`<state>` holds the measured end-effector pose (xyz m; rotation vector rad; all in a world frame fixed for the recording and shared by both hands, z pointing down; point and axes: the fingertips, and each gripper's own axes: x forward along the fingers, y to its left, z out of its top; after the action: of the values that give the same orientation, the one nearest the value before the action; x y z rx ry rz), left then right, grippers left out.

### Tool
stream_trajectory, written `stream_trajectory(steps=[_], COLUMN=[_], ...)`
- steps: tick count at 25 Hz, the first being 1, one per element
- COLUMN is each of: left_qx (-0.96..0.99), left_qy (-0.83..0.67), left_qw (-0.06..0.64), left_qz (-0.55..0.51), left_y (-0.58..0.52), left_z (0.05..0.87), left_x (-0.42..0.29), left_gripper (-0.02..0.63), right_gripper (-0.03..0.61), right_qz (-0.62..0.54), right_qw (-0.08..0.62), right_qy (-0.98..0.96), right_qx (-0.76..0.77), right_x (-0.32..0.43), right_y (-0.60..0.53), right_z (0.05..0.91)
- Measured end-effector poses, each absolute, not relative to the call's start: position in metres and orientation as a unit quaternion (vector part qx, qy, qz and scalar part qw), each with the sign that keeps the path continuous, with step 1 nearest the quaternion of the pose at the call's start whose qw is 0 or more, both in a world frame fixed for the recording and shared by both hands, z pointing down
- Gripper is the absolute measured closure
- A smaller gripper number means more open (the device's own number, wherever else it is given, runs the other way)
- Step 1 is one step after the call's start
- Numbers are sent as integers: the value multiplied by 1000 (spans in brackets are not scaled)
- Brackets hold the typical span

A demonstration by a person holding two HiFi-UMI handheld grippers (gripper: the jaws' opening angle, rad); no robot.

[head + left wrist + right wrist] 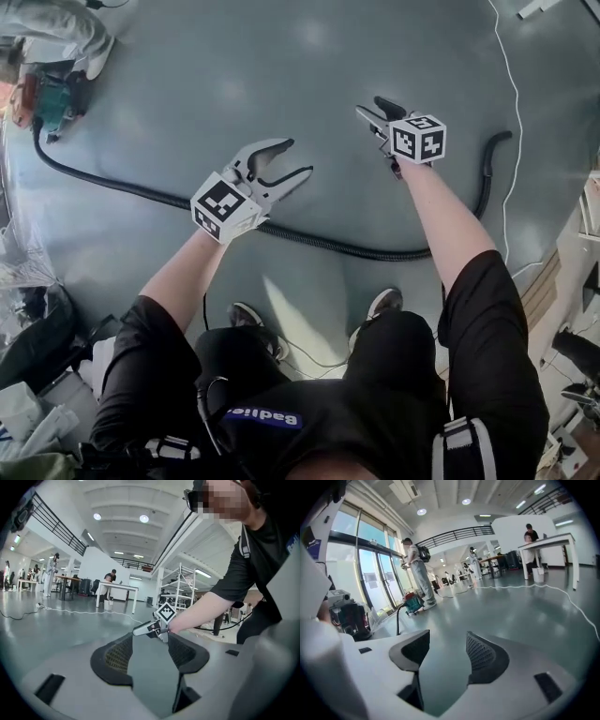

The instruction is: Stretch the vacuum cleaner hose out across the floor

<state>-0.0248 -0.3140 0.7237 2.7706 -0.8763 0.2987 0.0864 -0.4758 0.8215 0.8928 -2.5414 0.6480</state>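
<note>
The black vacuum hose (309, 239) lies on the grey floor. It runs from the teal and red vacuum cleaner (45, 99) at the far left, passes under my hands, and curves up to its end at the right (495, 141). Held above the hose, my left gripper (294, 159) is open and empty. My right gripper (372, 105) is also open and empty, raised a little farther out. In the left gripper view the jaws (150, 644) frame the right gripper (157, 627). The right gripper view (447, 641) looks toward the vacuum cleaner (412, 604) and the hose (397, 618).
A thin white cable (511, 94) trails over the floor at the right. A person (56, 28) stands by the vacuum cleaner. Bags and clutter (28, 328) sit at the near left, and shelving (572, 253) at the right. My shoes (384, 302) are just behind the hose.
</note>
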Motion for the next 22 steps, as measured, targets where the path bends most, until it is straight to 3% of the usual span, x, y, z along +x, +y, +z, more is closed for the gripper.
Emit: stream_trajectory(steps=[5,9,18,22], left_qx=[932,921,875,894], left_qy=[-342,-373,-431,-390], left_qw=[73,90,221,220], left_qz=[92,71,-18,-21], left_y=[-335,-295,-147,-92], left_z=[577,471,288,212], left_x=[-104,-145,-130,-124], left_gripper=[368,368,370,374], right_gripper=[330,330,330,369], right_qz=[153,158,236,274], right_qw=[209,193,176,144], right_qy=[-928,-937,-941,-931], right_qx=[269,244,169,195], right_x=[-5,-39,-25,-27], right_y=[-513,-484,-220,-128], right_z=[651,527,332,257])
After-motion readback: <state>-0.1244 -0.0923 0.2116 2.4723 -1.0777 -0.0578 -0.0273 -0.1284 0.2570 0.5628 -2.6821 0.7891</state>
